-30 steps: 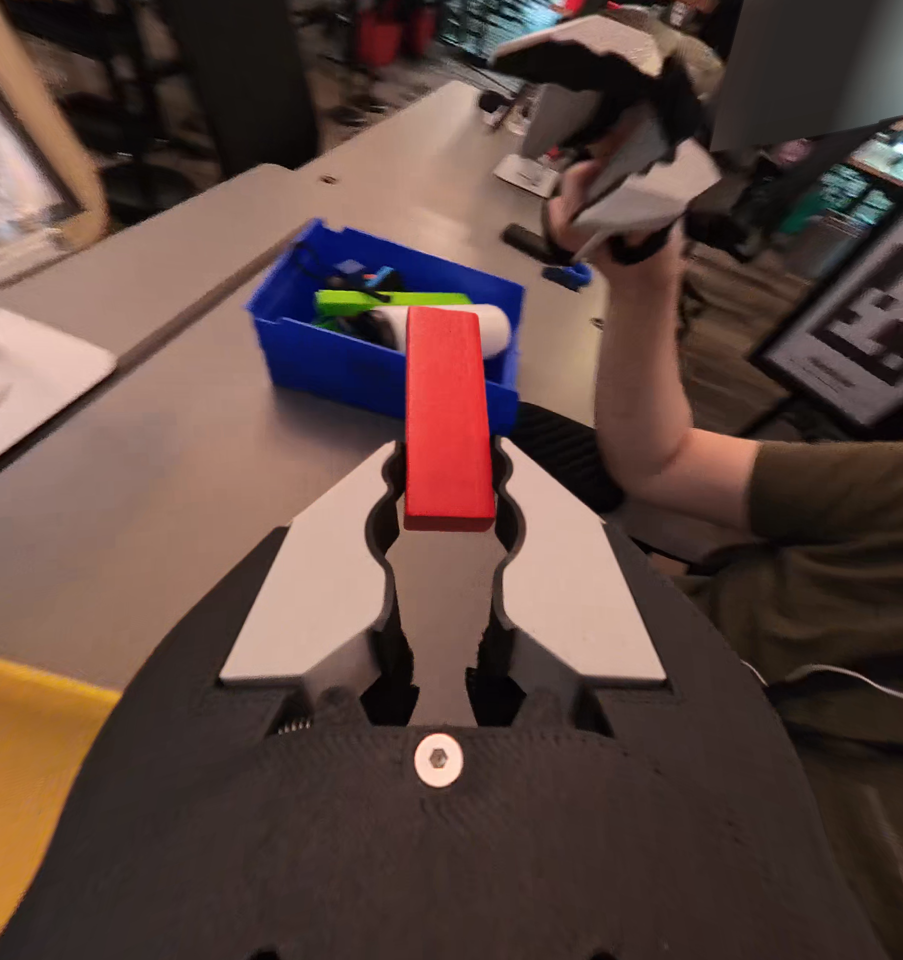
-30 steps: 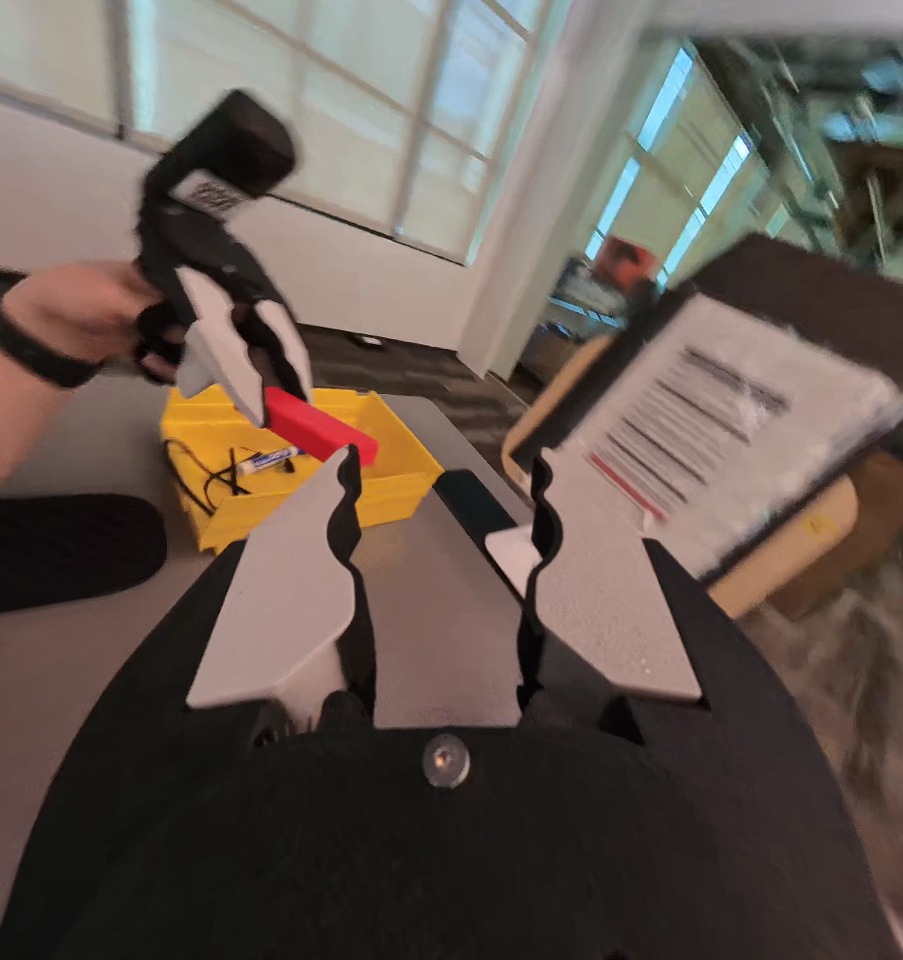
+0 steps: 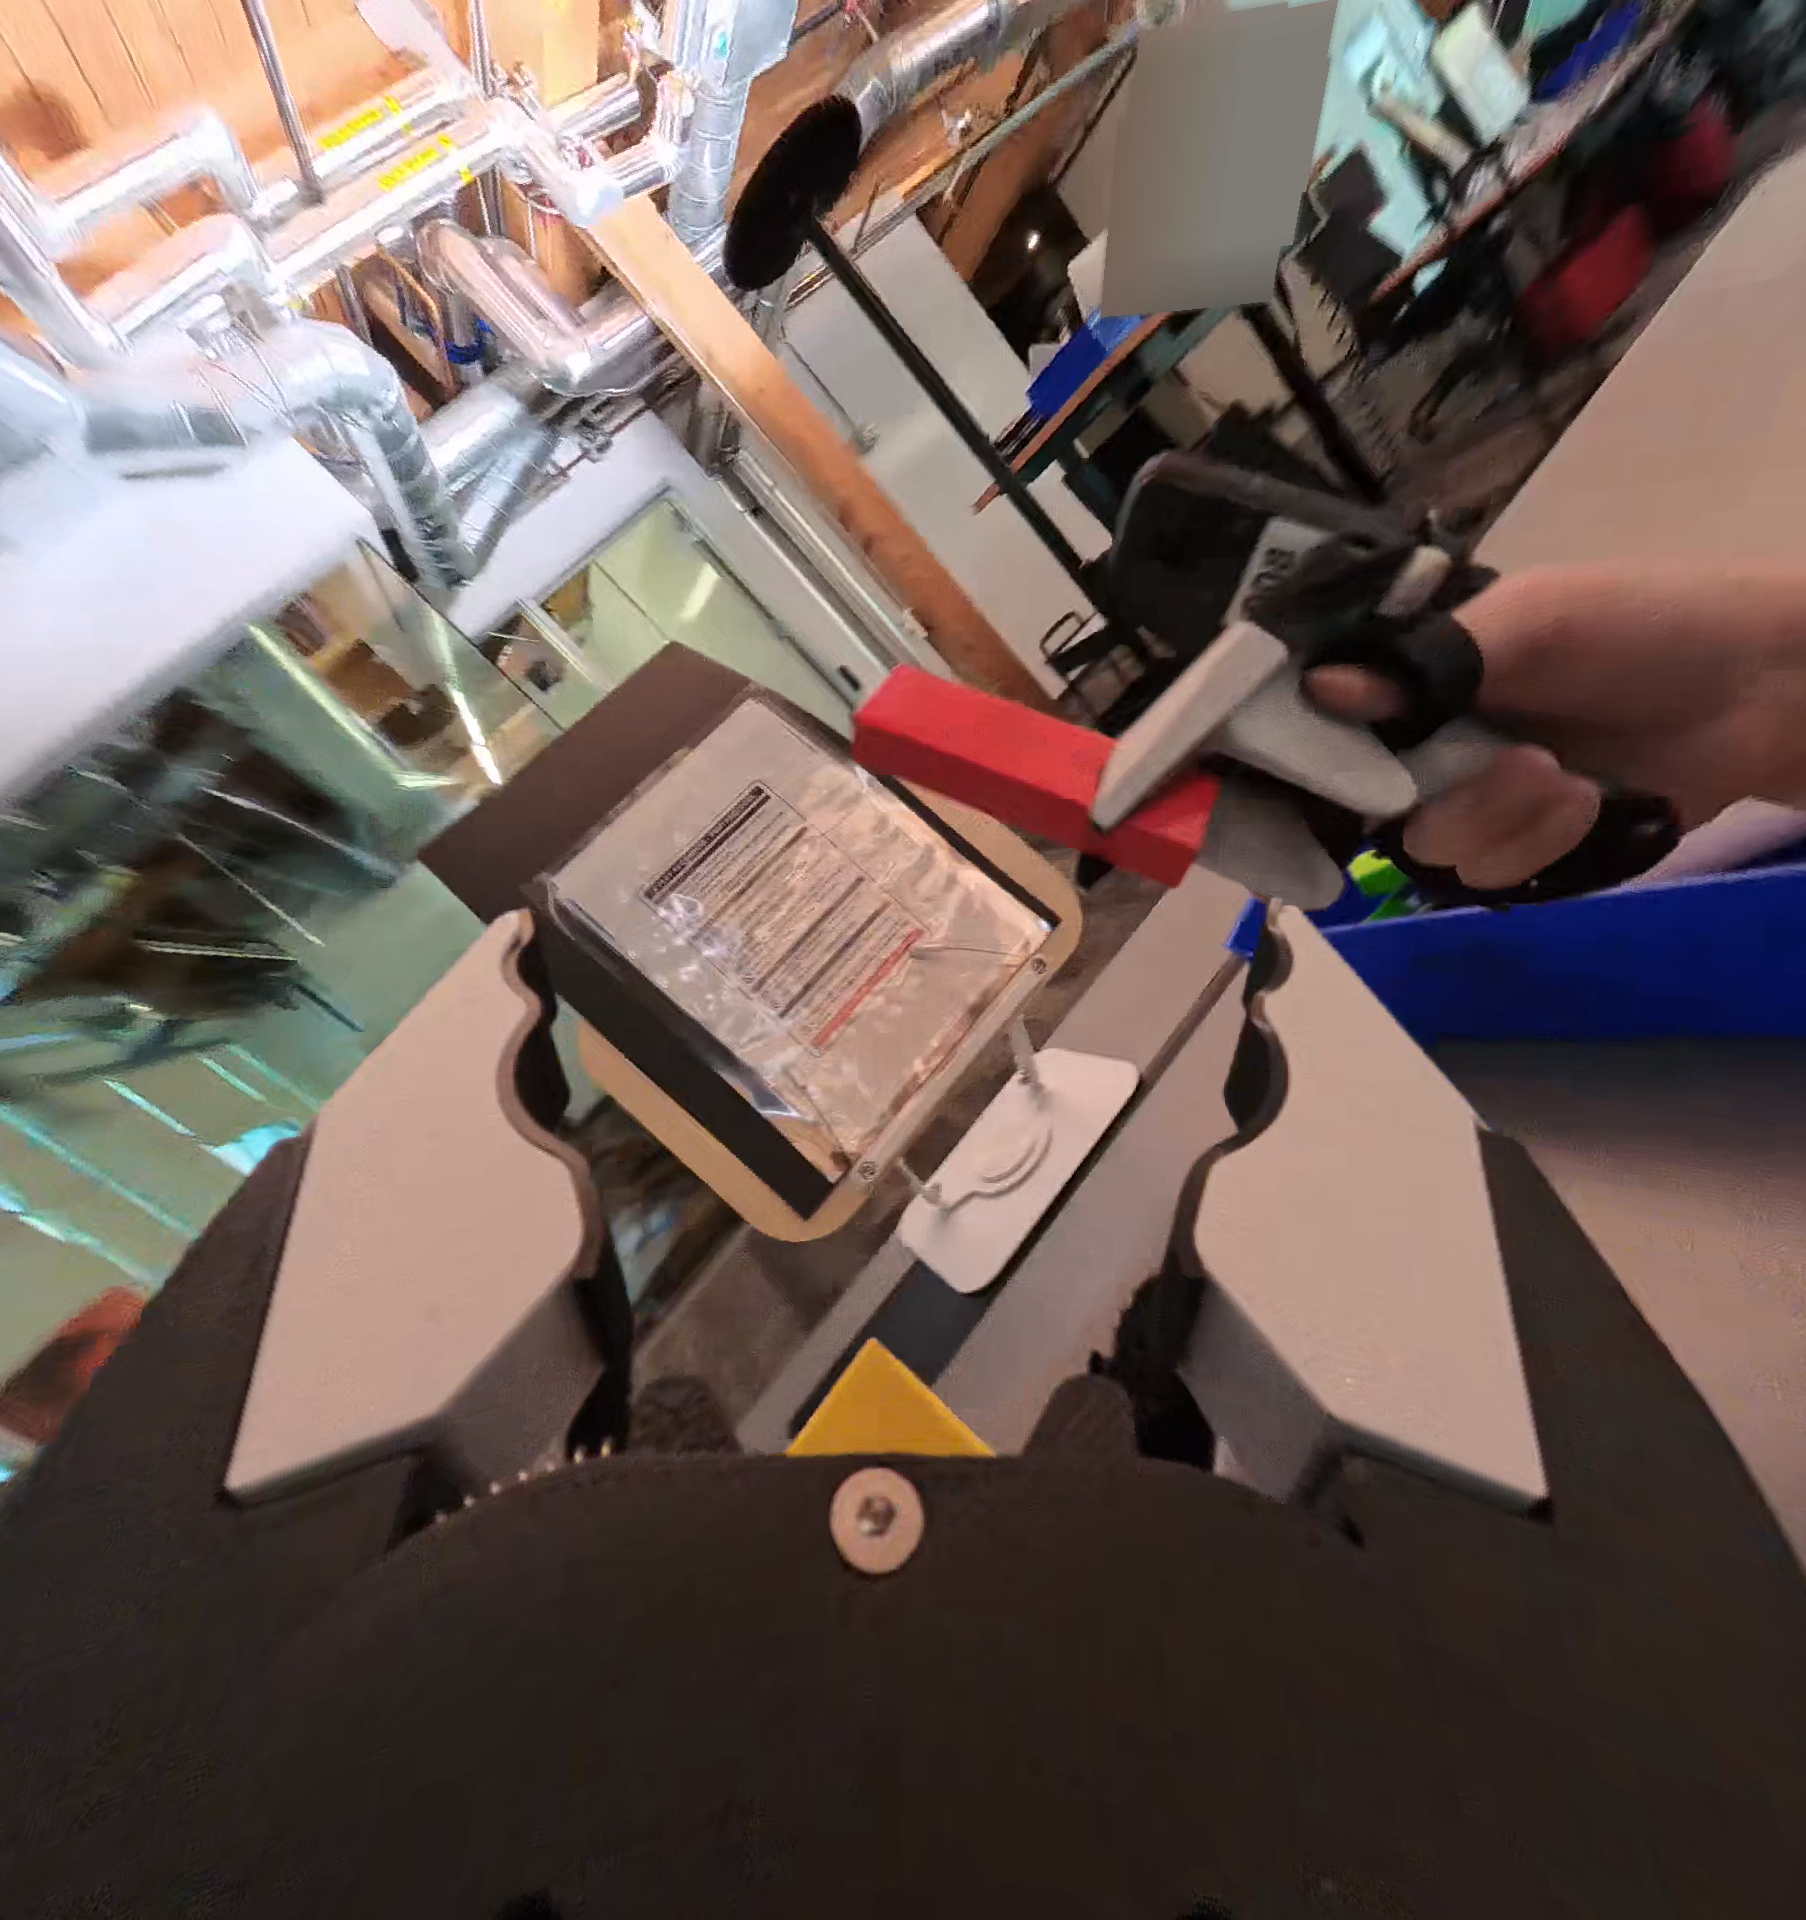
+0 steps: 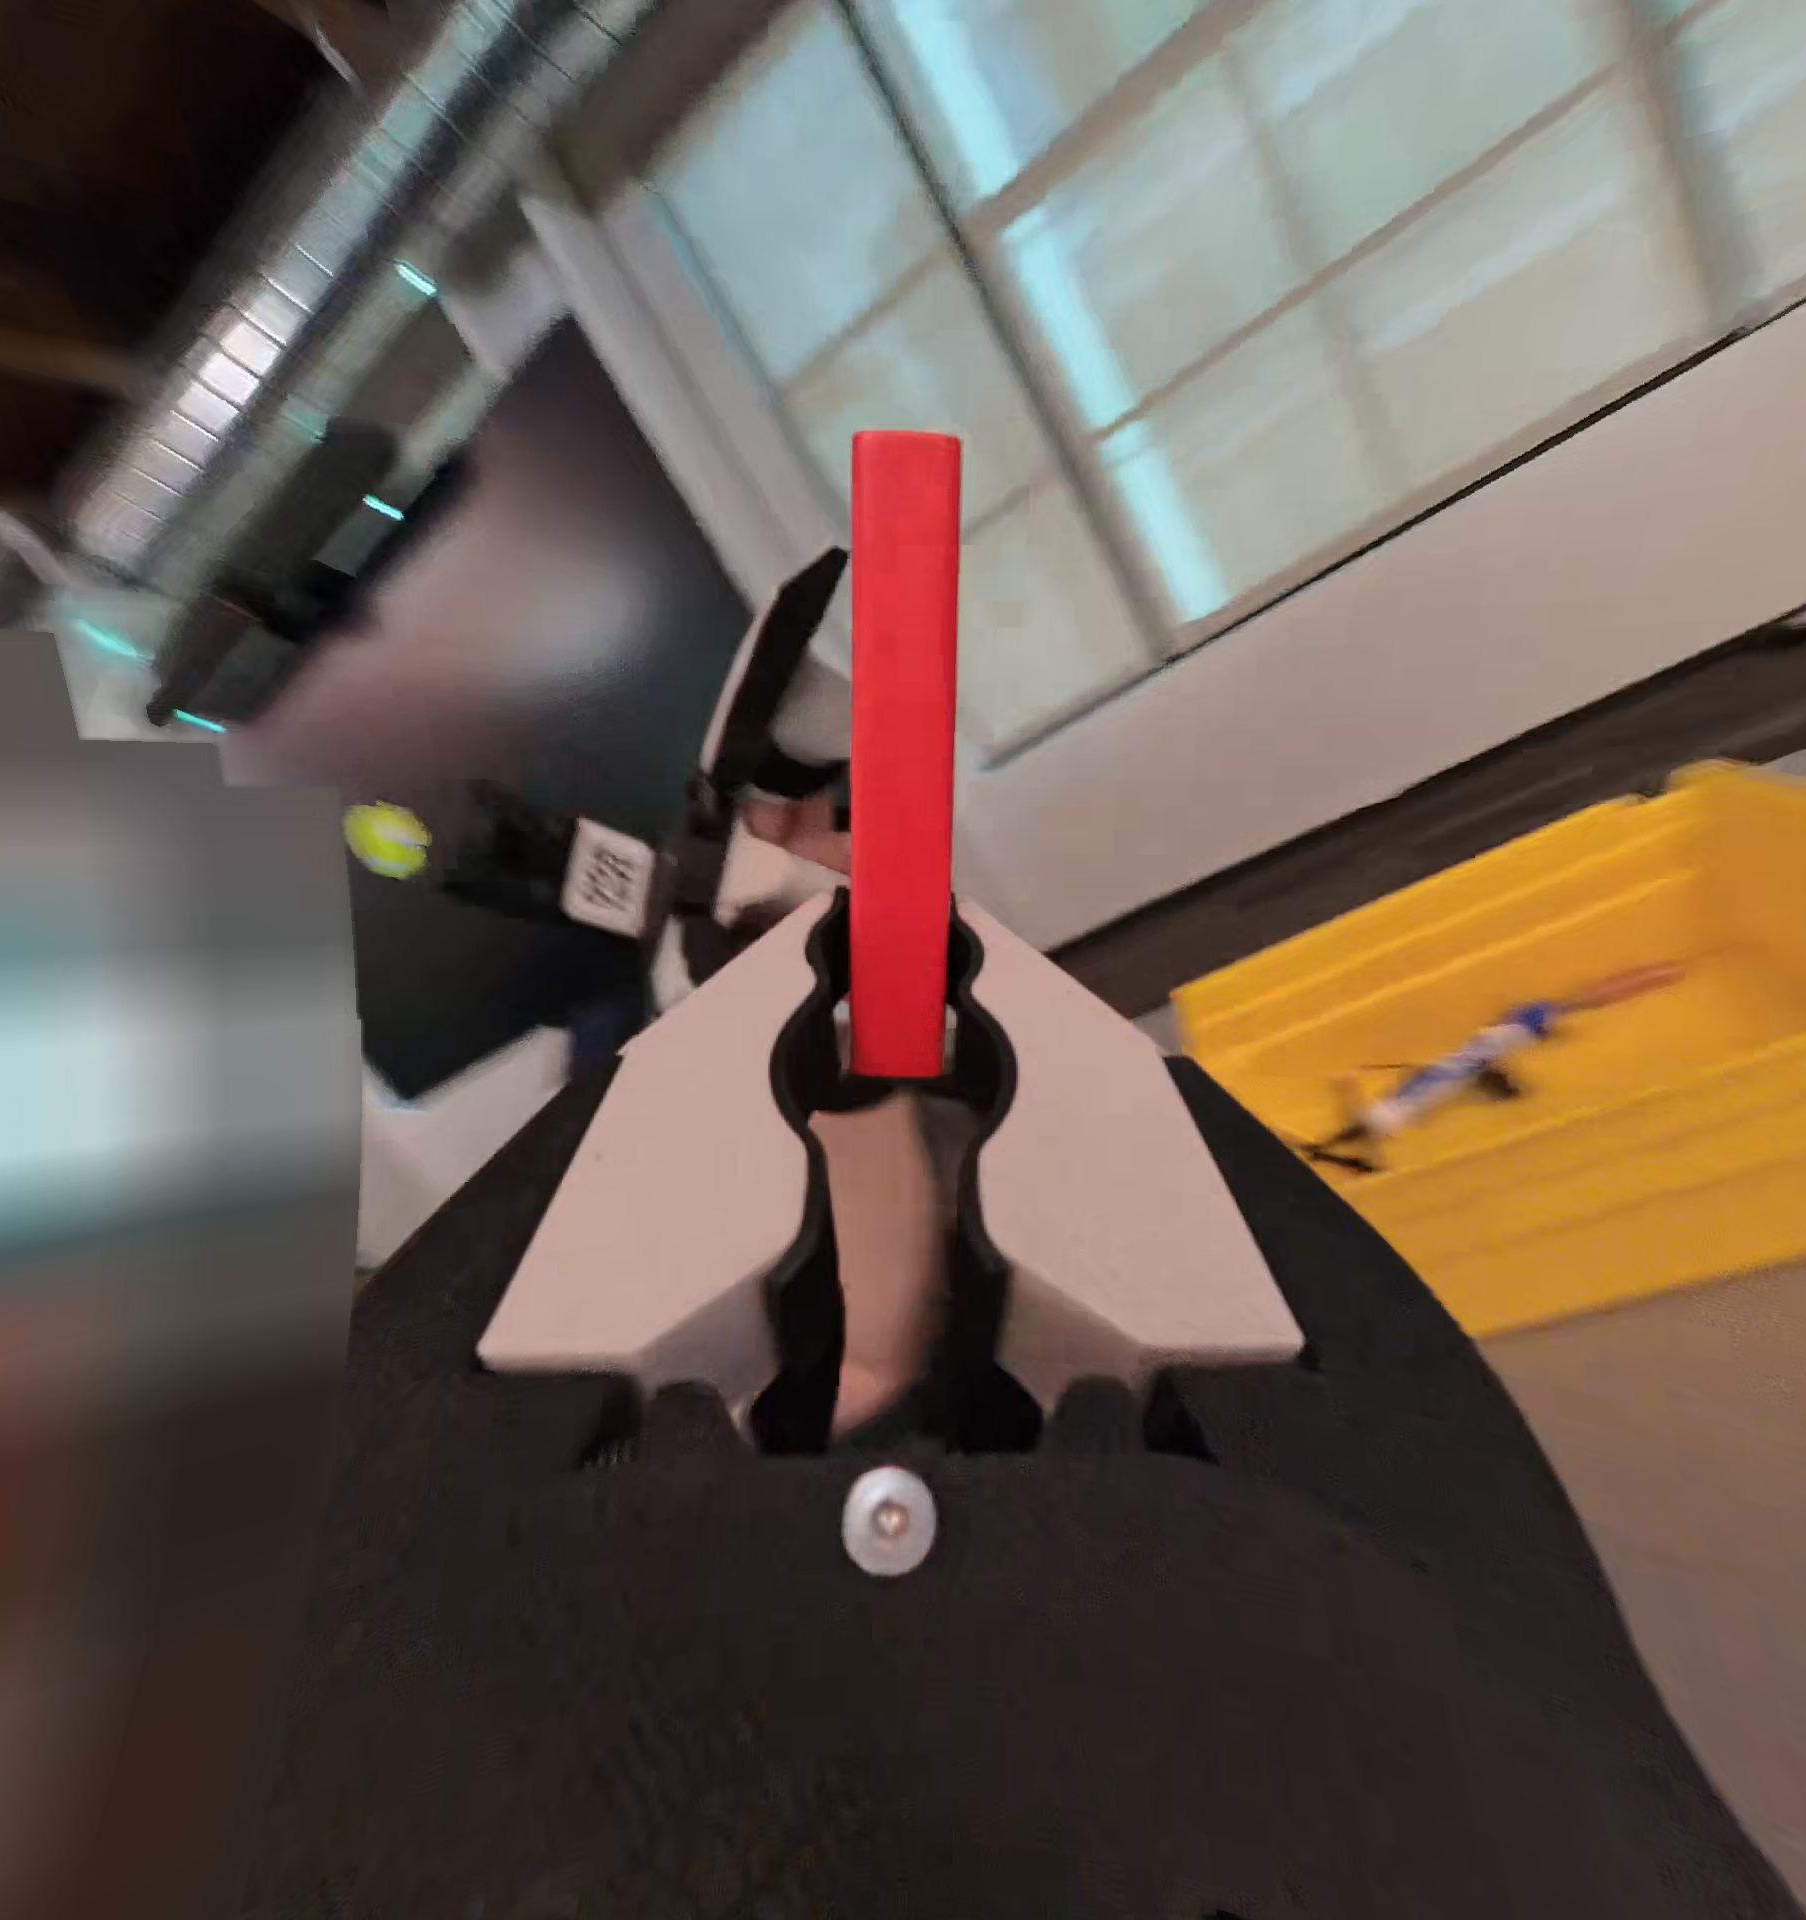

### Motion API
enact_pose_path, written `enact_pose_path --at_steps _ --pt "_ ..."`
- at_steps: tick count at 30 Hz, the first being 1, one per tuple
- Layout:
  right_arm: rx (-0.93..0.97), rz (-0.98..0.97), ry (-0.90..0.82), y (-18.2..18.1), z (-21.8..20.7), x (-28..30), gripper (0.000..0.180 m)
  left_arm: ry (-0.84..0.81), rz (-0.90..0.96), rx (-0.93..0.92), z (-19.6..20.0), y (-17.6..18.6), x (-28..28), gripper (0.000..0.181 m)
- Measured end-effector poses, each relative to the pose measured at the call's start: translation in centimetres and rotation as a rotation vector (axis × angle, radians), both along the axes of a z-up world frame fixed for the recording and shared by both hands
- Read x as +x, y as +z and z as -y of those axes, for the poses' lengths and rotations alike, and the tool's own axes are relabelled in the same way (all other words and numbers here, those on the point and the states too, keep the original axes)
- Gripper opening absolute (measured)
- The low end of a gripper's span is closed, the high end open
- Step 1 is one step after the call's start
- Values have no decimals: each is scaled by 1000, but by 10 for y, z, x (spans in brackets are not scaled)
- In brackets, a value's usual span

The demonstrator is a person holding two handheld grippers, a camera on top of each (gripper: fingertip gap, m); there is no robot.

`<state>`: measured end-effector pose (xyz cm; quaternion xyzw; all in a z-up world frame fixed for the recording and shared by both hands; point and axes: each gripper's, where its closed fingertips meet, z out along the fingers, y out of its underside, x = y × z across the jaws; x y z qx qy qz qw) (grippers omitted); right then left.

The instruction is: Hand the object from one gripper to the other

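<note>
Grey tabletop is showing along the right side of the left wrist view, with ducts (image 3: 379, 343) running overhead at upper left and a framed sheet (image 3: 805, 935) standing on a white base (image 3: 1024, 1164) near the middle. Nearest the camera, the left gripper (image 3: 894, 987) is hanging with its jaws spread wide and nothing between them; through the gap the framed sheet, the white base and a corner of the yellow bin (image 3: 883, 1408) are showing. Farther right, the right gripper (image 3: 1159, 821) is reaching in from a person's hand (image 3: 1605, 727), its fingers pinching one end of the red block (image 3: 992, 753). The block is sticking out to the left in mid-air, well apart from the left gripper's fingers. Below the hand, the blue bin (image 3: 1647, 956) is sitting on the table (image 3: 1657, 1195).

In the right wrist view, a blurred patch is covering the left edge, and windows (image 4: 1294, 260) are filling the background. At centre, the right gripper (image 4: 897, 997) is clamping narrowly on the lower end of the block (image 4: 904, 675), which is pointing straight ahead. Behind the block, the left gripper (image 4: 764, 707) is showing partly, blurred and not touching it. To the right, the yellow bin (image 4: 1564, 1174) is holding a blurred marker (image 4: 1450, 1070).
</note>
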<state>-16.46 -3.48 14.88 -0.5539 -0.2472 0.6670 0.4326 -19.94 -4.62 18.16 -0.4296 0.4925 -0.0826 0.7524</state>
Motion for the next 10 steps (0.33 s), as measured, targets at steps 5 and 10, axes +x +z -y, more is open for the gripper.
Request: enact_pose_path --at_steps 5,10 --pt "-167 -65 387 -5 42 -30 13 188 -44 120 18 -21 12 133" --pt "-150 -11 587 -8 92 -57 14 291 -32 102 44 -34 -6 131"
